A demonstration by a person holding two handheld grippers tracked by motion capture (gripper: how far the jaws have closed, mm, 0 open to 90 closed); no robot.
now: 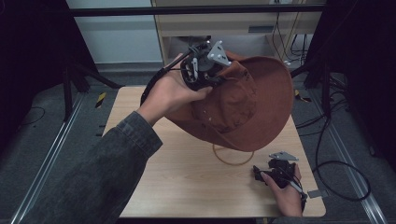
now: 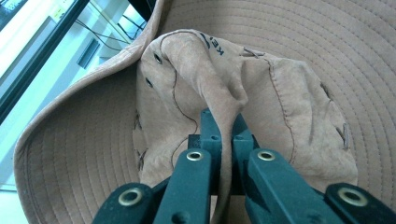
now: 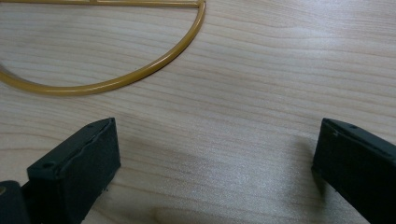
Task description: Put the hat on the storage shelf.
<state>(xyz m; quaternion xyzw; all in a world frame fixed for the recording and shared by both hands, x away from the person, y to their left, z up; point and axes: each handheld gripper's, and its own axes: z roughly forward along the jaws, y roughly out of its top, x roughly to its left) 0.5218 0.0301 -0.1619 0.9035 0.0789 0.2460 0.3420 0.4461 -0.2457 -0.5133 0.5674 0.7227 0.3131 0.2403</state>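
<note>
Hat: brown wide-brimmed hat (image 1: 243, 100) lifted clear of the surface (image 1: 187, 182), up at twelve o'clock.
Left gripper (image 1: 210, 74): jaws pinching a fold of the crown.
Right gripper (image 1: 275, 175): at five o'clock on the surface, jaws spread, nothing between.
Progress: hat raised; probably to be set on the yellow wire ring (image 1: 232, 156) beneath.
Writing: dark letters "KE" on the crown (image 2: 215, 46); the rest is cut off.

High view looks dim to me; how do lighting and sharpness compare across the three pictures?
High view: dim, dark at both sides, soft, though the brown hat and table read clearly. Left gripper view: brighter, the hat's stitching sharp, the near fingers slightly soft, window area top left washed out. Right gripper view: evenly lit, wood grain crisp, a soft sheen between the fingers, yellow ring sharp.
</note>
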